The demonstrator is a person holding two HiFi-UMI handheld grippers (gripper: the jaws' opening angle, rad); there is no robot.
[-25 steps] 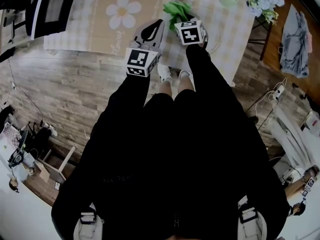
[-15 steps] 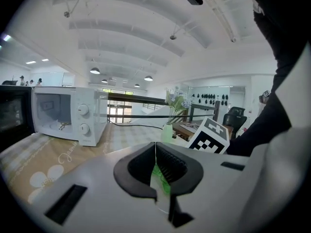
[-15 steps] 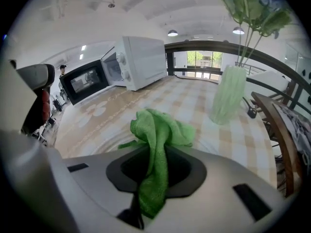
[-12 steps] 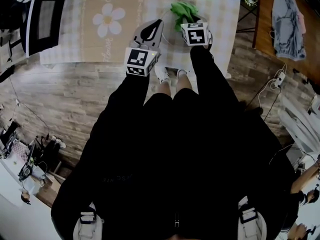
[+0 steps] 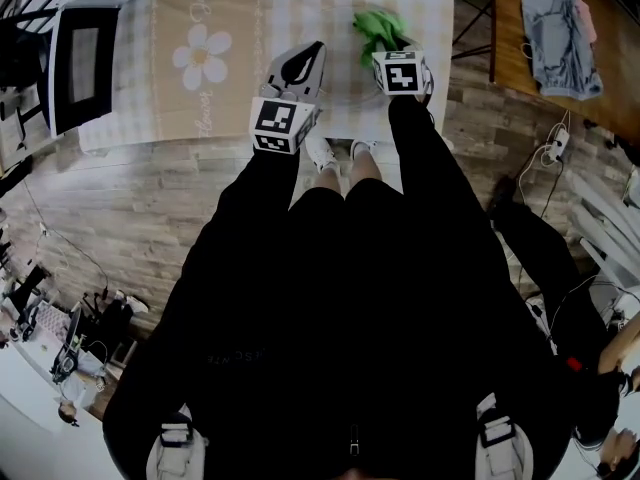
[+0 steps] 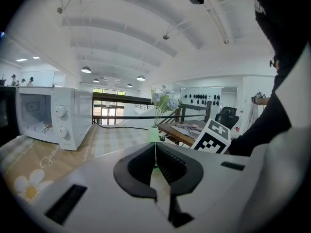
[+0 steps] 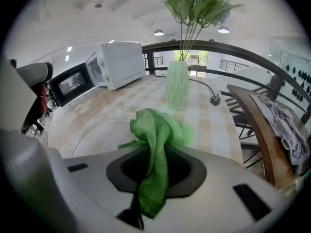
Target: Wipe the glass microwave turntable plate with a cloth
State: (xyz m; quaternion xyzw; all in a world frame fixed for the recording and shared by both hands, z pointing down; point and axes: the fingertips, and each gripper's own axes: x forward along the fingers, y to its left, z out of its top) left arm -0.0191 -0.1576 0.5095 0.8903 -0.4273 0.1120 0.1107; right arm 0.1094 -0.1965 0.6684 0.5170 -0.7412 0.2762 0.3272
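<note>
My right gripper (image 7: pixel 156 152) is shut on a green cloth (image 7: pixel 156 130), which bunches up above the jaws and hangs down between them. The clear glass turntable plate (image 7: pixel 85 130) lies flat on the checked tablecloth just beyond and left of the cloth. From the head view, the right gripper (image 5: pixel 392 50) holds the cloth (image 5: pixel 378 26) over the table's right part. My left gripper (image 5: pixel 316 50) hovers beside it to the left, jaws shut with nothing between them. In the left gripper view, the left gripper (image 6: pixel 155 148) points across the table.
A white microwave (image 6: pixel 53 123) stands at the table's left end, its dark door open (image 7: pixel 73 84). A green vase of flowers (image 7: pixel 177 84) stands behind the plate. A daisy mat (image 5: pixel 205 53) lies left of the grippers. A wooden side table with clothes (image 5: pixel 555 28) is to the right.
The head view has shifted, and the table and daisy mat have slid left in it. Both grippers now sit further right along the table. The cloth stays gripped.
</note>
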